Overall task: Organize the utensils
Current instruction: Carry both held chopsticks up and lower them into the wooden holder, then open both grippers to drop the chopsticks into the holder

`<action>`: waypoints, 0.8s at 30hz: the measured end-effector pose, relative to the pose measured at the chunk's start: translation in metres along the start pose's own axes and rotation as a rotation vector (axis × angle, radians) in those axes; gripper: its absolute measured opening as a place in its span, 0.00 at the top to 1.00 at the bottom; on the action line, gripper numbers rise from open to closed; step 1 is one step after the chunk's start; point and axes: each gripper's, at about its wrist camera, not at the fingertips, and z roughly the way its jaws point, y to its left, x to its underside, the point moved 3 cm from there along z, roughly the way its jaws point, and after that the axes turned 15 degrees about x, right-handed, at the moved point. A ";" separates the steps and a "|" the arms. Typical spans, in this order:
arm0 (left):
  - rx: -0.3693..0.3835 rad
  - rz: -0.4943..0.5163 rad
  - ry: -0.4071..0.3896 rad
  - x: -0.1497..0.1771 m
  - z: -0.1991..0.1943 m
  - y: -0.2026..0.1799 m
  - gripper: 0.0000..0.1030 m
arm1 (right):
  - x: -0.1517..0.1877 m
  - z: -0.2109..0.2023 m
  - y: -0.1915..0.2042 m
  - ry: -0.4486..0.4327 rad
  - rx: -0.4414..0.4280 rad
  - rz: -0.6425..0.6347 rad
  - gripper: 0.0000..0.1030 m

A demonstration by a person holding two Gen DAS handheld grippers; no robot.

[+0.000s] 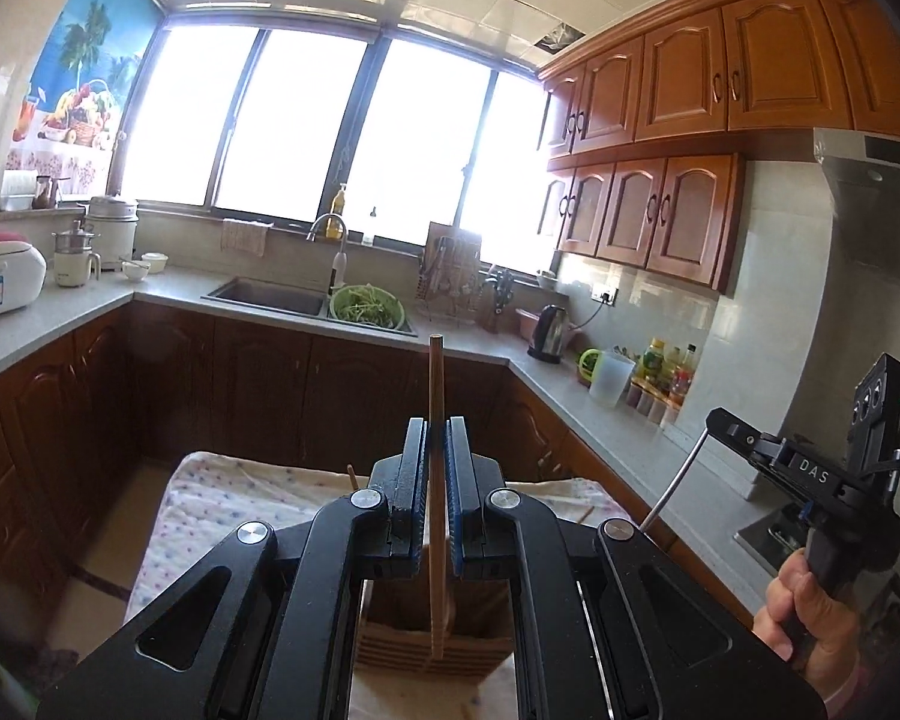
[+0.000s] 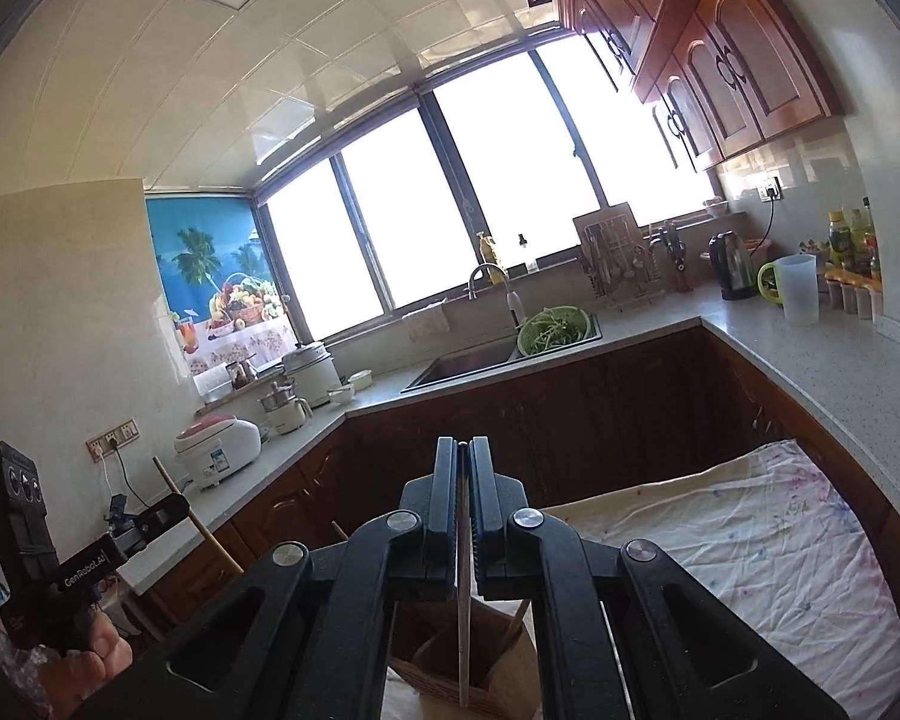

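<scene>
My left gripper (image 1: pixel 436 426) is shut on a wooden chopstick (image 1: pixel 435 384) that stands upright; its lower end reaches into the wooden utensil holder (image 1: pixel 426 648) below the fingers. My right gripper (image 2: pixel 463 450) is shut on a thin metal utensil handle (image 2: pixel 463 630) that hangs down into the same wooden holder (image 2: pixel 438 669). In the left wrist view the right gripper (image 1: pixel 714 417) shows at the right with the metal rod (image 1: pixel 672 486) slanting down. In the right wrist view the left gripper (image 2: pixel 177 507) shows at the left with its chopstick (image 2: pixel 201 528). Other sticks stand in the holder.
The holder stands on a table under a speckled white cloth (image 2: pixel 750 546). Counters run around the room: a rice cooker (image 2: pixel 216 441) at left, a sink (image 1: pixel 267 294) with a green colander (image 1: pixel 366 306), a kettle (image 1: pixel 549 333), a plastic jug (image 1: pixel 611 379) and bottles at right.
</scene>
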 end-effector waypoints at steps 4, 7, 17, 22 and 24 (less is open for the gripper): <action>-0.034 -0.003 0.000 -0.001 0.021 0.016 0.96 | 0.001 0.025 0.007 0.001 0.014 -0.013 0.96; -0.058 -0.015 0.011 0.009 0.039 0.028 0.96 | 0.013 0.041 0.008 0.008 0.029 -0.025 0.96; -0.108 -0.065 0.041 0.059 0.076 0.050 0.96 | 0.064 0.069 -0.004 0.044 0.068 -0.007 0.96; -0.122 -0.095 0.074 0.082 0.084 0.060 0.96 | 0.086 0.075 -0.009 0.075 0.086 -0.006 0.96; -0.123 -0.106 0.096 0.090 0.087 0.063 0.96 | 0.092 0.080 -0.010 0.100 0.090 -0.005 0.96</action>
